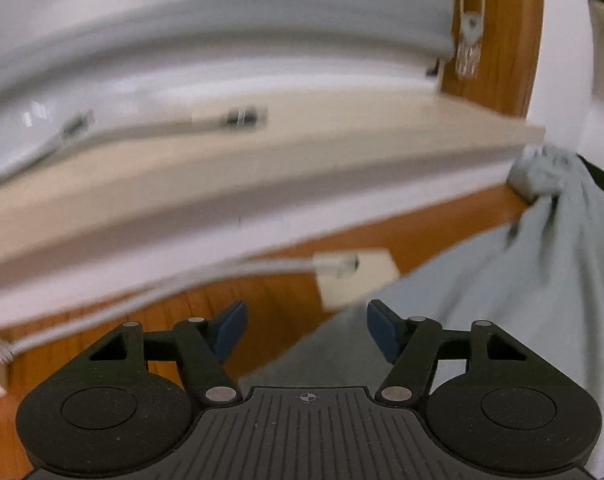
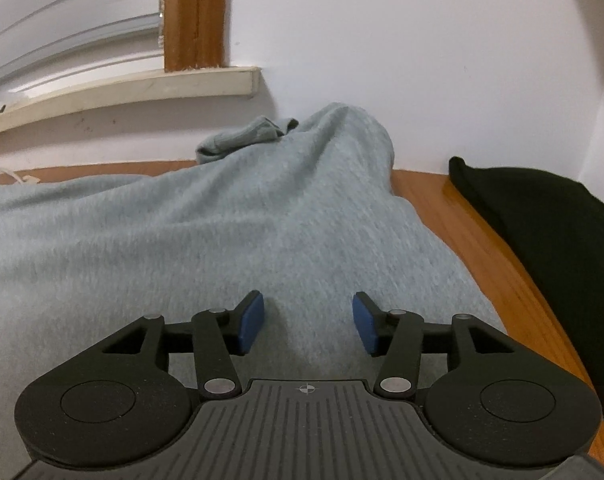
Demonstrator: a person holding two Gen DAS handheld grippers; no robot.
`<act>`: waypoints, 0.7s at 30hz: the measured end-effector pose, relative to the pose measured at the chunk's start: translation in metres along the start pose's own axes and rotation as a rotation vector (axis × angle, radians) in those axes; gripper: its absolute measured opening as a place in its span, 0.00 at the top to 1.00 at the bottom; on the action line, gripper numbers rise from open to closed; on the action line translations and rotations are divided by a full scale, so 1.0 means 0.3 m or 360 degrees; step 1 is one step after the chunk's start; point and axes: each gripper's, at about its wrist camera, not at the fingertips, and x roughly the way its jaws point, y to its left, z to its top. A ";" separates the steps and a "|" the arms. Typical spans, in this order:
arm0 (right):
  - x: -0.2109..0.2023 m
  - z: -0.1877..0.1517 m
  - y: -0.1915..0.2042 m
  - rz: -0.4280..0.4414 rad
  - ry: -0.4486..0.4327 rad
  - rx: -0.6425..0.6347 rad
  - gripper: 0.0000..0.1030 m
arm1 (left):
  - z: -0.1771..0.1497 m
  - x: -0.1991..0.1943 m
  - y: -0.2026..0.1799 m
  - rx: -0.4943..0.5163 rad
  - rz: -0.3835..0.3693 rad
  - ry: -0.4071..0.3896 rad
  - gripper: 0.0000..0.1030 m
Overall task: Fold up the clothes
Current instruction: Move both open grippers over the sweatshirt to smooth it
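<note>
Lying spread over the wooden table (image 2: 482,236), the grey garment (image 2: 230,232) is bunching up against the wall at its far end, with a black cloth (image 2: 542,216) just beside it. Both the left gripper (image 1: 307,330) and the right gripper (image 2: 308,320) are hovering with jaws parted and gripping nothing. Whether a fold is being set up or has just been laid is not showing; any further fold is calling for pinching an edge.

Black bundle (image 2: 550,240) blocks the right; bare wood strip (image 2: 462,232) beside grey garment (image 2: 222,232).
</note>
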 end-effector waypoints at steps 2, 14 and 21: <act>0.000 0.000 0.000 -0.0002 -0.0003 -0.0005 0.51 | -0.007 0.019 0.050 -0.0018 0.0010 0.0052 0.32; -0.006 -0.004 0.002 0.0012 -0.0019 -0.0046 0.45 | -0.014 -0.075 0.108 -0.0108 0.0299 -0.0034 0.81; -0.027 -0.003 0.000 0.0007 -0.0081 -0.0031 0.43 | 0.045 -0.074 -0.018 -0.0055 0.0286 -0.0149 0.22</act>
